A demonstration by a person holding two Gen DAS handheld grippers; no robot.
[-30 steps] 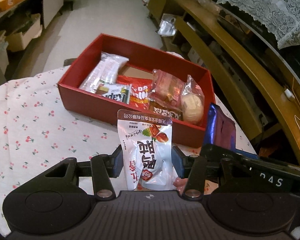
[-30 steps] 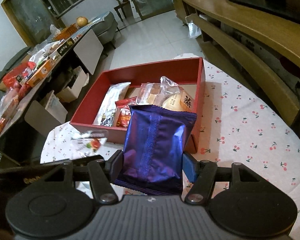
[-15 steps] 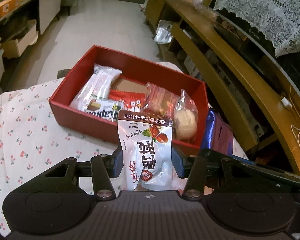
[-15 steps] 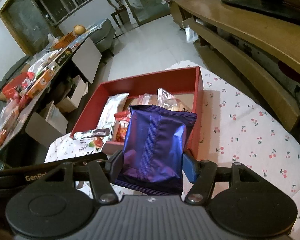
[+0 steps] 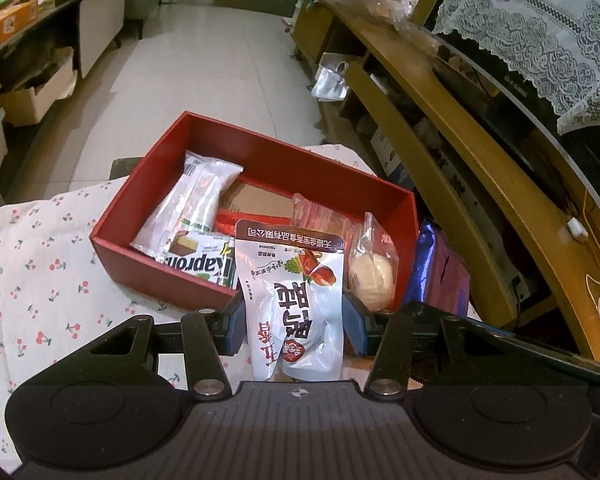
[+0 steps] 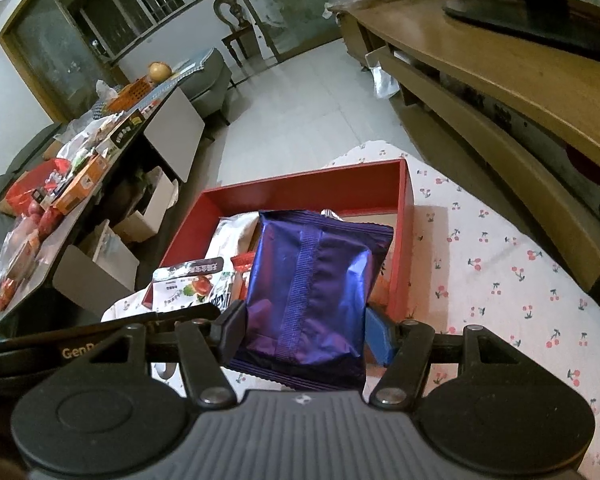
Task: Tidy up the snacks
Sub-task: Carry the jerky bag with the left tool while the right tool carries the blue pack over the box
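My left gripper point(image 5: 294, 322) is shut on a white snack pouch point(image 5: 294, 296) with red Chinese lettering, held above the near wall of the red box point(image 5: 284, 154). My right gripper point(image 6: 306, 330) is shut on a shiny purple packet point(image 6: 312, 284), held above the box's near right corner point(image 6: 406, 236). The box holds several snacks: a white wrapped bar point(image 5: 192, 204), a Kapron-labelled cake pack point(image 5: 204, 264), red packets and a round bun in clear wrap point(image 5: 372, 278). The purple packet shows in the left wrist view point(image 5: 440, 268); the white pouch shows in the right wrist view point(image 6: 190, 284).
The box sits on a white cloth with cherry print point(image 5: 40, 272) that also shows in the right wrist view point(image 6: 500, 264). A wooden TV bench point(image 6: 500, 92) runs along the right. A cluttered side table point(image 6: 80, 176) and cardboard boxes stand at the left. Tiled floor lies beyond.
Both grippers have risen and moved forward with their packets held, so both packets now hang over the box's near edge. The box contents have not moved.
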